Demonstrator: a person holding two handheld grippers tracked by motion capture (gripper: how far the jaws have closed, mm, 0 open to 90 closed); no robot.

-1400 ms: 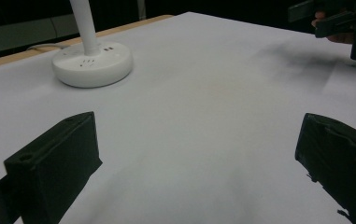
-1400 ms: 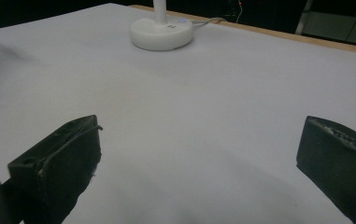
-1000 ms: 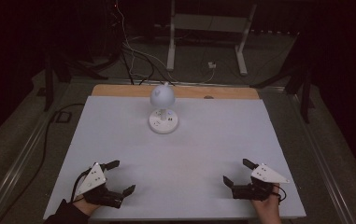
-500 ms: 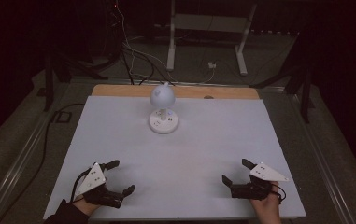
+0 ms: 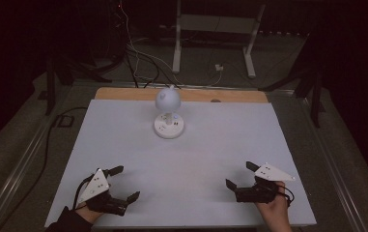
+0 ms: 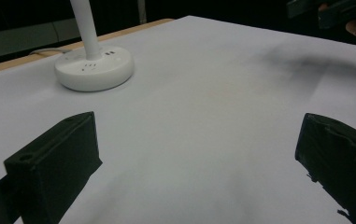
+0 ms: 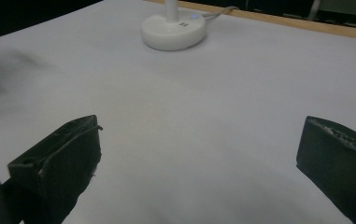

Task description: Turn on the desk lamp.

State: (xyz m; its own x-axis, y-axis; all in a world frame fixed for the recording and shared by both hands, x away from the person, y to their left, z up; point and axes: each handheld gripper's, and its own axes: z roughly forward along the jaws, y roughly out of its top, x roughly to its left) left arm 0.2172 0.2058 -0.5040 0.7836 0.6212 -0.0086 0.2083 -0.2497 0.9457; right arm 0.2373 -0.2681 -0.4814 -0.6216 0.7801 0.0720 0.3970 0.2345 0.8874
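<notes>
Big white table [image 5: 196, 159] with a strip of bare wood along its far edge. Toward the far side, about the middle, stands a small white lamp [image 5: 168, 116]: round flat base with what look like sockets on top, thin stem, ball-shaped head. Down at the near edge, the left tongs [image 5: 125, 182] sit at the near left corner and the right tongs [image 5: 240, 174] at the near right, well apart from each other and from the lamp. Both are spread wide, gripping nothing, just bare tabletop between the jaws.
</notes>
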